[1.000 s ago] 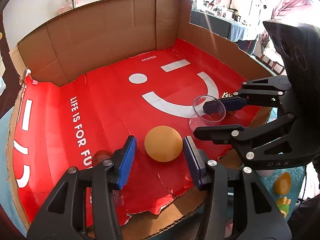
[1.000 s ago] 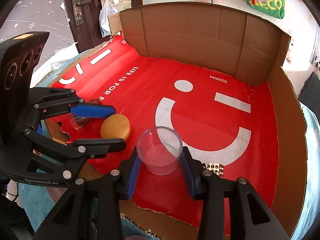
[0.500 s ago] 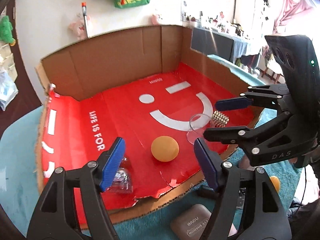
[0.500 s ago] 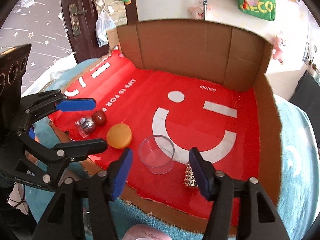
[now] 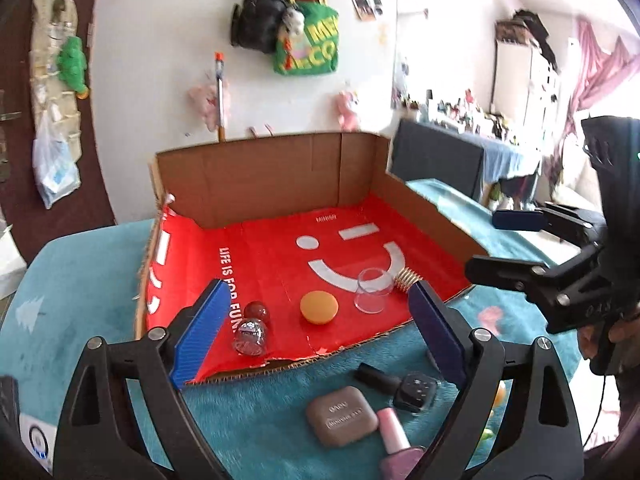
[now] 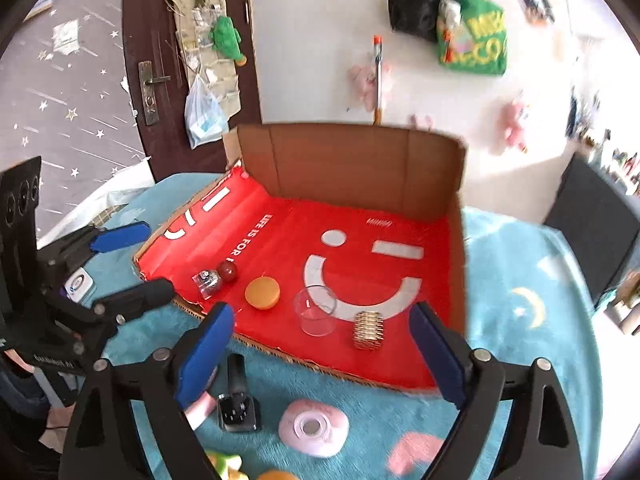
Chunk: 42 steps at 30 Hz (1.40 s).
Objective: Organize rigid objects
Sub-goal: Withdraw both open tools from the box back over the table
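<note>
A cardboard box (image 5: 264, 176) (image 6: 352, 160) with a red floor holds an orange disc (image 5: 319, 307) (image 6: 262, 293), a clear cup (image 5: 373, 290) (image 6: 315, 311), a gold coil (image 5: 408, 279) (image 6: 368, 329), a dark red ball (image 5: 257, 311) (image 6: 228, 271) and a small clear jar (image 5: 250, 336) (image 6: 207, 282). My left gripper (image 5: 320, 336) (image 6: 132, 260) is open and empty, raised in front of the box. My right gripper (image 6: 320, 356) (image 5: 496, 244) is open and empty, also pulled back above the box's front edge.
On the teal blanket (image 5: 80, 288) in front of the box lie a brown case (image 5: 342, 416), a black nail polish bottle (image 5: 400, 386) (image 6: 237, 400), a pink bottle (image 5: 396, 440) and a pink round case (image 6: 313, 427). A yellow-green toy (image 6: 224, 464) lies at the near edge.
Both grippers let go, opened wide and pulled back and up out of the box. The orange disc and the clear cup stay on the red floor.
</note>
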Each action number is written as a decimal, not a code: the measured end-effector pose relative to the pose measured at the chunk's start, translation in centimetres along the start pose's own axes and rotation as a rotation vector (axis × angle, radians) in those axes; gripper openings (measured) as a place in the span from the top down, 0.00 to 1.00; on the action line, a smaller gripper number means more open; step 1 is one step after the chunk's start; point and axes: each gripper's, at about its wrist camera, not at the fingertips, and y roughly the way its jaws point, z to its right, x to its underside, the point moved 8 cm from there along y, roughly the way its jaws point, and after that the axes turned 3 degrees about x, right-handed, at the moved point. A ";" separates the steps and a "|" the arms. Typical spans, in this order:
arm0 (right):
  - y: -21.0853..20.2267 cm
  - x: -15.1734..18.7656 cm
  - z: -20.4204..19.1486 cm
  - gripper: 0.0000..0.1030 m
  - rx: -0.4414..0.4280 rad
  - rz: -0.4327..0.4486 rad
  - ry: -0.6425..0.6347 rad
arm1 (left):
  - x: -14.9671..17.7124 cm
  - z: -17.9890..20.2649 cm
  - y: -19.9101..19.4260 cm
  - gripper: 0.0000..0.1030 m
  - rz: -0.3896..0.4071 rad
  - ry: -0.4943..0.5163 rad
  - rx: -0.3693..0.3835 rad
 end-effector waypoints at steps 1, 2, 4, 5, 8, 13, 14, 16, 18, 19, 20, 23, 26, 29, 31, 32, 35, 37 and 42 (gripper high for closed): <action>-0.8 0.1 -0.1 0.08 0.017 0.017 -0.009 | 0.0 0.2 -0.7 0.11 0.018 -0.006 -0.008; -1.5 0.1 -0.2 0.05 0.032 0.034 -0.016 | 0.0 0.3 -1.3 0.08 0.035 -0.011 -0.019; -3.1 0.4 -0.6 0.02 0.062 0.068 -0.025 | 0.1 0.6 -2.8 0.06 0.077 -0.020 -0.041; -3.5 0.5 -0.7 0.02 0.067 0.076 -0.028 | 0.2 0.7 -3.2 0.06 0.086 -0.023 -0.047; -5.7 1.2 -1.2 0.00 0.089 0.124 -0.022 | 0.9 1.4 -4.7 0.06 0.114 -0.037 -0.050; -8.4 2.9 -1.3 0.00 0.113 0.190 0.044 | 2.8 2.5 -6.1 0.05 0.146 -0.027 -0.098; -8.8 3.5 -1.2 0.00 0.122 0.200 0.065 | 3.2 2.7 -6.3 0.05 0.150 -0.024 -0.102; -9.5 4.5 -1.0 0.00 0.133 0.219 0.095 | 4.2 3.3 -6.7 0.05 0.155 -0.032 -0.100; -10.0 5.7 -0.8 0.00 0.143 0.240 0.120 | 5.3 3.7 -6.8 0.05 0.156 -0.044 -0.102; -10.2 6.4 -0.7 0.00 0.153 0.250 0.129 | 5.7 3.9 -6.8 0.04 0.157 -0.046 -0.106; -10.3 7.1 -0.6 0.00 0.165 0.259 0.137 | 6.2 4.1 -6.8 0.02 0.159 -0.045 -0.114; -10.0 9.1 -0.1 0.00 0.204 0.266 0.155 | 7.8 4.9 -6.6 0.02 0.166 -0.023 -0.117; -9.0 11.0 0.1 0.00 0.207 0.240 0.166 | 9.5 5.4 -5.9 0.02 0.142 -0.016 -0.115; -8.2 12.8 0.1 0.00 0.207 0.235 0.180 | 10.8 5.3 -5.3 0.02 0.123 -0.045 -0.107; -7.6 13.8 -0.1 0.00 0.230 0.234 0.174 | 11.6 4.9 -5.1 0.02 0.122 -0.073 -0.114; -7.3 14.3 -0.2 0.00 0.246 0.234 0.167 | 12.0 4.6 -5.0 0.02 0.123 -0.089 -0.122; -6.4 15.5 -0.4 0.00 0.284 0.240 0.156 | 12.7 3.9 -4.7 0.02 0.135 -0.131 -0.141; -5.9 16.1 -0.4 0.00 0.285 0.252 0.172 | 13.2 3.3 -4.5 0.02 0.145 -0.159 -0.154; -5.1 16.7 -0.1 0.00 0.296 0.289 0.201 | 14.1 2.5 -4.1 0.02 0.147 -0.187 -0.176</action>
